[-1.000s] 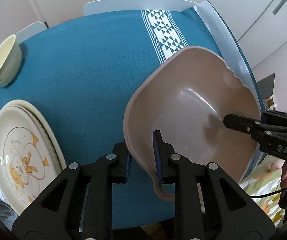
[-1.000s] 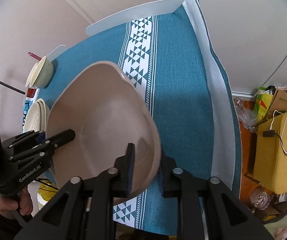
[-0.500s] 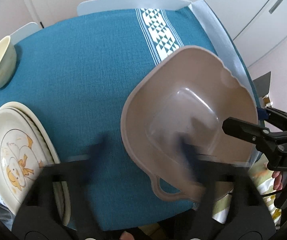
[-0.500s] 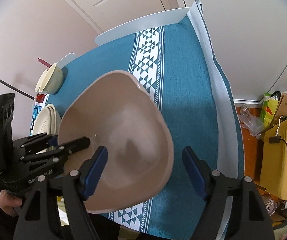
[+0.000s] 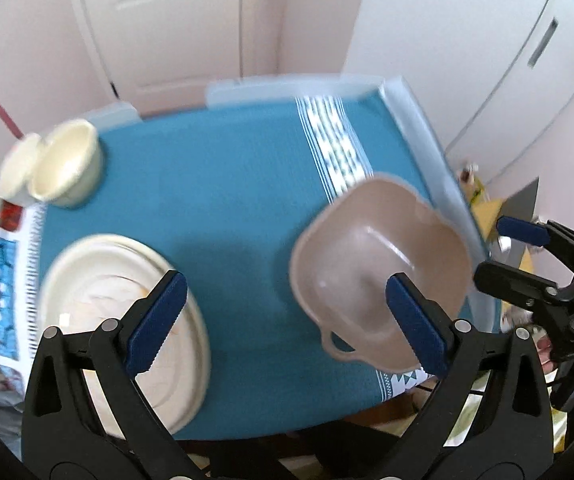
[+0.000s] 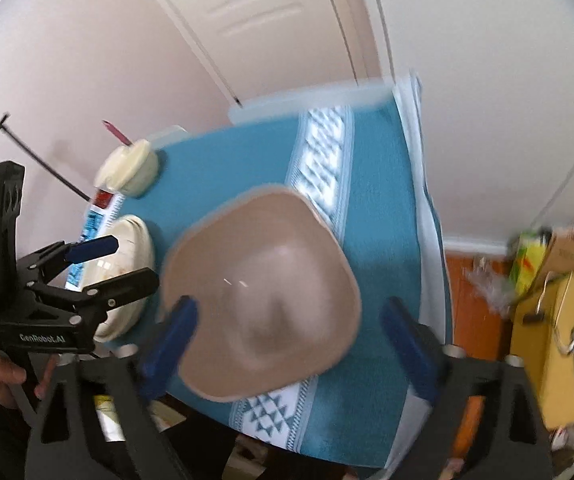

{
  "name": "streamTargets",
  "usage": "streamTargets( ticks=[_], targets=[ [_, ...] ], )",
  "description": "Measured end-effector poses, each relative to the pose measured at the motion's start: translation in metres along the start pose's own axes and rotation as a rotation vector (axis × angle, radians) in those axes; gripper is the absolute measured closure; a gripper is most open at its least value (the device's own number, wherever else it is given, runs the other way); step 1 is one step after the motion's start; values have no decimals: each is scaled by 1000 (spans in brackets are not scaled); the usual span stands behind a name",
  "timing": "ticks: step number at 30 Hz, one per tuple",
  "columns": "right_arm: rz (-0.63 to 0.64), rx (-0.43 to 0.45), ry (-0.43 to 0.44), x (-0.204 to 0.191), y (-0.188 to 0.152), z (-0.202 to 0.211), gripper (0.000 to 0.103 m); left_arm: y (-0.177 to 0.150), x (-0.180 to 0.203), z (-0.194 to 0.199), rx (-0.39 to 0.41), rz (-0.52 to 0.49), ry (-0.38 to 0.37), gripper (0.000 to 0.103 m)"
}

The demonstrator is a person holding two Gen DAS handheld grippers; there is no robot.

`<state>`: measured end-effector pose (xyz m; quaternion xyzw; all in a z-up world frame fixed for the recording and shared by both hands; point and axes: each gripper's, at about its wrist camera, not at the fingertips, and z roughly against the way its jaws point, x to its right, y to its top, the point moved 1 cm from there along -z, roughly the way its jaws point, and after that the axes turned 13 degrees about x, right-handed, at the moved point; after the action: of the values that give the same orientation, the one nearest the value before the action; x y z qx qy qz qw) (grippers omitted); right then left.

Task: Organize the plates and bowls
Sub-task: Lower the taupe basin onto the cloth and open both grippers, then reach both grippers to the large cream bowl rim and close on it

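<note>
**Left wrist view: big bowl is down, both claws wide open**

Left wrist cam shows me the blue table cloth [image 5: 227, 200] w/ all the dishes on it. Biggest thing is the stack of plates [image 5: 123, 316] on the left side. They look like hard, breakable stuff, prob heavy as a pile, so I'd grab one plate by its rim, slow.

Next is the tan bowl [image 5: 379, 268], sitting on the cloth near the right front corner. Looks like light plastic, stiff, smooth inside so a bit slippy. Best hold is the thin rim or the small loop handle [image 5: 337, 346] at its front.

Two small cream bowls [image 5: 67, 168] sit side by side at the far left corner. Small, prob breakable; pinch the rim.

My left claw [image 5: 283, 316] is open wide & holds nothing. My right claw [image 6: 289, 330] is open wide too, empty, blurry, w/ the tan bowl in the gap but not touching as far as I can tell.
</note>
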<state>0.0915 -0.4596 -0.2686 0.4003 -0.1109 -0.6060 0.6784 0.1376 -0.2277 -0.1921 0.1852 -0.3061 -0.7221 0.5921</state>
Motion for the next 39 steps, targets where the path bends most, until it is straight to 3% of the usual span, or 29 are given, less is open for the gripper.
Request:
streamTargets(
  ticks=[4, 7, 13, 21, 26, 31, 34, 35, 39],
  targets=[
    [70, 143, 56, -34, 25, 29, 1, 13, -21, 43, 83, 6, 72, 3],
    [124, 223, 95, -65, 42, 44, 1, 19, -43, 67, 96, 15, 111, 3],
    [244, 308, 112, -131, 67, 45, 1, 19, -99, 99, 120, 155, 99, 3],
    [266, 236, 95, -205, 86, -2, 1, 28, -181, 110, 176, 157, 204, 3],
    [237, 210, 32, -232, 103, -45, 1, 39, -247, 85, 177, 200, 188, 3],
    [170, 132, 7, -247, 122, -107, 1, 42, -310, 33, 115, 306, 128, 4],
    [160, 65, -24, -251, 127, -155, 2, 41, -331, -1, 73, 349, 95, 13],
    [152, 39, -27, -251, 126, -171, 3, 41, -338, -16, 52, 365, 80, 22],
    [75, -75, -15, -243, 119, -230, 30, 41, -348, -64, -21, 386, 37, 42]
  ],
)
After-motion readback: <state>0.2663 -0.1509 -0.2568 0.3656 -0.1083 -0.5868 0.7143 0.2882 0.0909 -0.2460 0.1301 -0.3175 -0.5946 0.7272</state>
